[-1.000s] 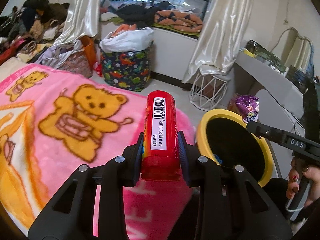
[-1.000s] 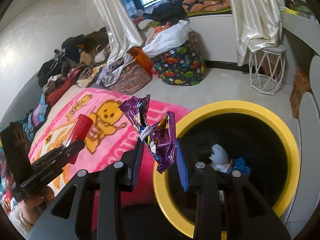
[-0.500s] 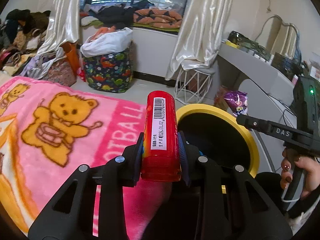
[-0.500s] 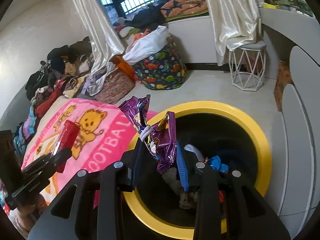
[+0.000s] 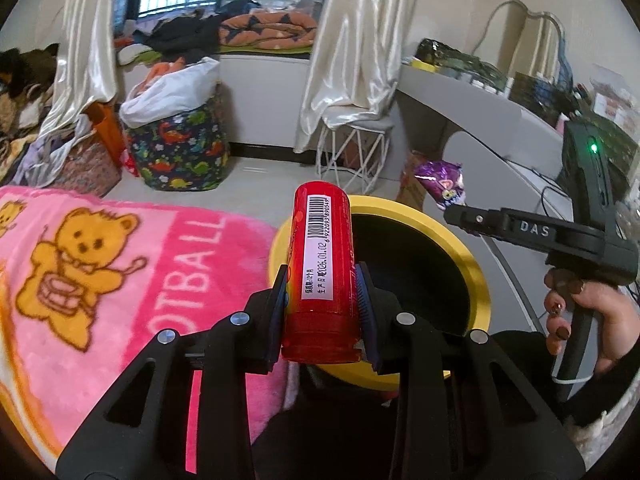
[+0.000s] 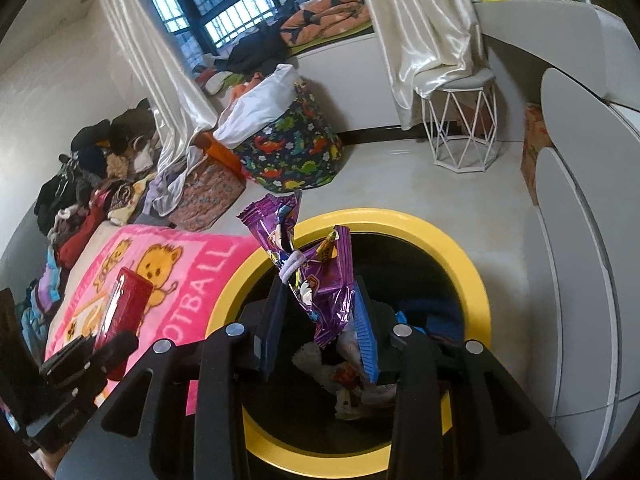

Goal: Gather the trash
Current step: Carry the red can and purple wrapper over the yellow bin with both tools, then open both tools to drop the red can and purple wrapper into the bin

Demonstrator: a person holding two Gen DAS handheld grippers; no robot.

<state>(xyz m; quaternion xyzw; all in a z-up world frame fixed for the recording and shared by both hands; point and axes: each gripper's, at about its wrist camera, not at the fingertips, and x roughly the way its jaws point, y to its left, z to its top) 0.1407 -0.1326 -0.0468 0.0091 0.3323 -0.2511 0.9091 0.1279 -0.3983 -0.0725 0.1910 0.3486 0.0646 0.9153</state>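
Note:
My left gripper [image 5: 322,286] is shut on a red can [image 5: 322,272] with a white barcode label, held at the near-left rim of a black bin with a yellow rim [image 5: 478,280]. My right gripper [image 6: 320,304] is shut on a crumpled purple snack wrapper [image 6: 320,276] and hangs over the same bin [image 6: 464,256], where several scraps lie at the bottom. In the left wrist view the right gripper [image 5: 460,212] with its wrapper [image 5: 442,184] shows above the bin's far side, held by a hand. The right wrist view shows the can [image 6: 124,300] at the left.
A pink teddy-bear blanket [image 5: 100,280] covers the bed left of the bin. A dinosaur-print hamper [image 5: 180,156] and a white wire stool [image 5: 352,152] stand on the floor behind. A white desk [image 5: 480,108] and rounded cabinet [image 6: 580,260] lie to the right.
Both grippers have travelled right from above the blanket toward the bin. The wrapper now hangs over the bin's opening, and the can has reached its rim. Both grips are unchanged.

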